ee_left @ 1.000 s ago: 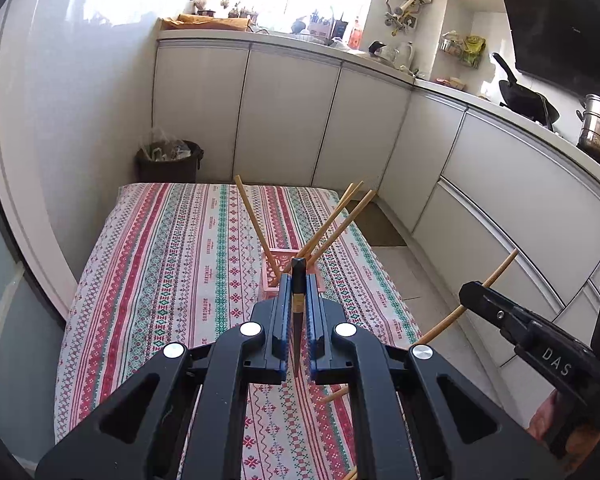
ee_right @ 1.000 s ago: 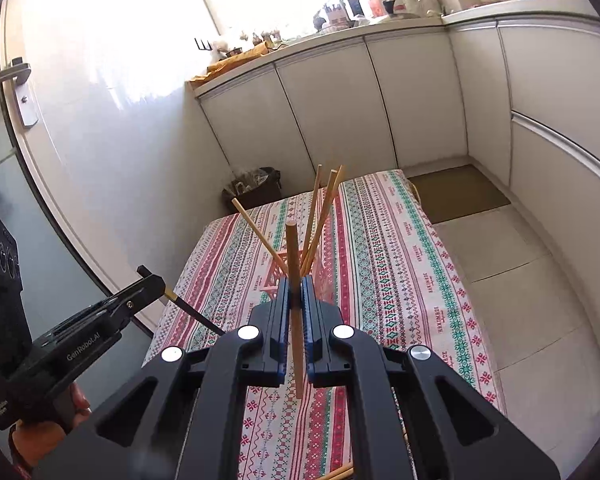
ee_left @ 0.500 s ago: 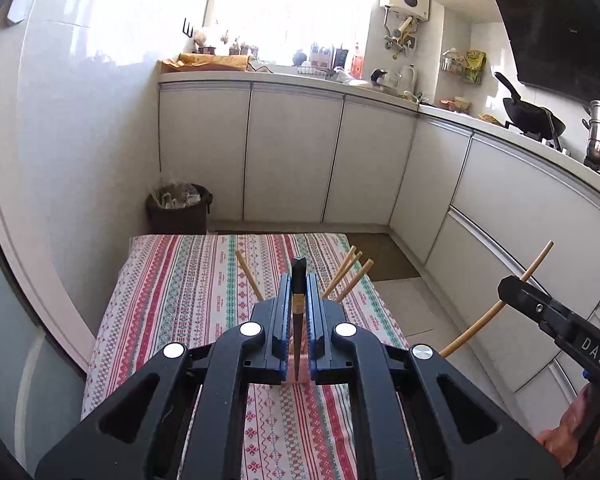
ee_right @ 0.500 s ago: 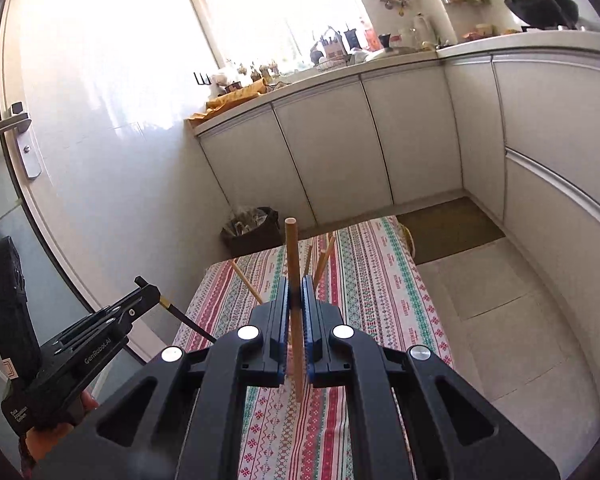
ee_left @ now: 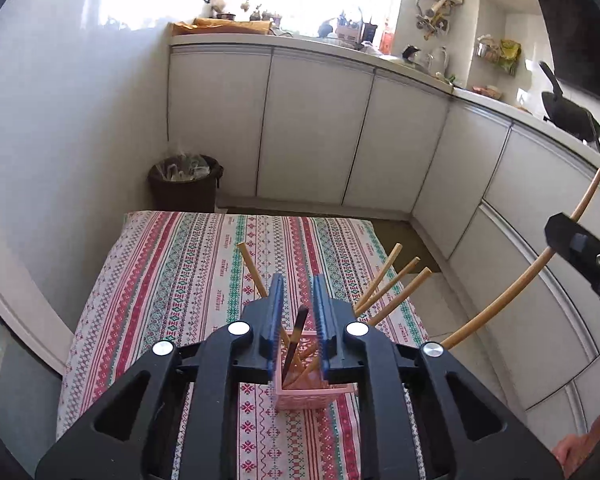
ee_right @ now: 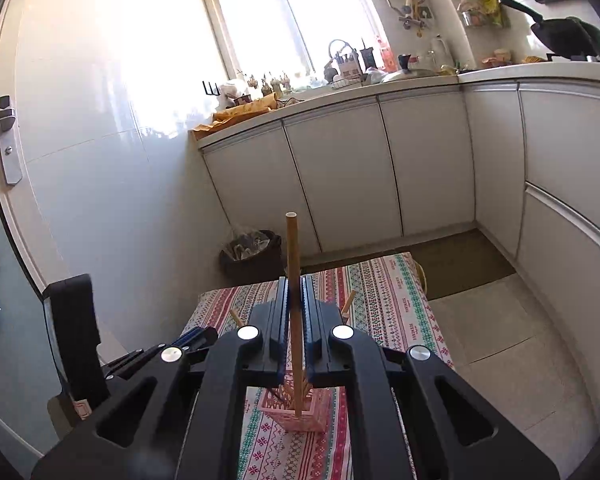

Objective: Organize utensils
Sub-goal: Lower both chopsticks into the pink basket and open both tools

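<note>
A pink slotted holder stands on the patterned tablecloth with several wooden chopsticks leaning out of it. My left gripper is open right above the holder; a dark-tipped chopstick stands loose between its jaws with its lower end in the holder. My right gripper is shut on a wooden chopstick, held upright with its lower end over the holder. That chopstick also shows in the left wrist view.
White kitchen cabinets line the back and right. A dark waste bin stands beyond the table's far left corner. A floor mat lies past the table. A door with a handle is at left.
My left gripper has opened and let go of the dark-tipped chopstick, which now stands in the holder. Both grippers have come down over the holder; the right one still holds its chopstick.
</note>
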`<state>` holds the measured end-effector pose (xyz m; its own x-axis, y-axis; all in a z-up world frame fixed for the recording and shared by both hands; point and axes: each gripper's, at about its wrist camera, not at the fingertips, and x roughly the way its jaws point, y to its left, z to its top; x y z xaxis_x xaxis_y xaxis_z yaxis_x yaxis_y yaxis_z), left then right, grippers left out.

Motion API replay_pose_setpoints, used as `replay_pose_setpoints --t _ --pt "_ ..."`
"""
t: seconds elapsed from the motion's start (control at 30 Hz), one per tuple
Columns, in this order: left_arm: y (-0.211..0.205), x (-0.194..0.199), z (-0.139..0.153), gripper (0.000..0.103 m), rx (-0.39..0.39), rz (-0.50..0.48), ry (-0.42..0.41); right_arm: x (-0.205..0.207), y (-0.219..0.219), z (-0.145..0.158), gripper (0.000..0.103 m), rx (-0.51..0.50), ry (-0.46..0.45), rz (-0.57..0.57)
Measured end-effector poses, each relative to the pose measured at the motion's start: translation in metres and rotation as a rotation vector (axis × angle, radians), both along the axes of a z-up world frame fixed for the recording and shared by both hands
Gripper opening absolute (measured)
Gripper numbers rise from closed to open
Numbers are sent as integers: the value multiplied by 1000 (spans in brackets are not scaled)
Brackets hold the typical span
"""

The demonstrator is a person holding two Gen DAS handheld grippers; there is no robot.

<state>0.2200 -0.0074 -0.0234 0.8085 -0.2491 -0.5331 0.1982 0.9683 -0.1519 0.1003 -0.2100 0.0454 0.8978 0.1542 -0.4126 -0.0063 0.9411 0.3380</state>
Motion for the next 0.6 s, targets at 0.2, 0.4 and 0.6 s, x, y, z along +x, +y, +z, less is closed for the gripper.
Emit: replay_pose_setpoints --t 0.2,0.4,0.6 --pt "44 -19 13 41 -121 75 -57 23 13 -15 6 -23 20 -2" --pt "66 -15 15 41 -152 112 -30 40 33 -25 7 -33 38 5" --pt "65 -19 14 41 -88 156 -29 41 42 -29 14 -74 98 -37"
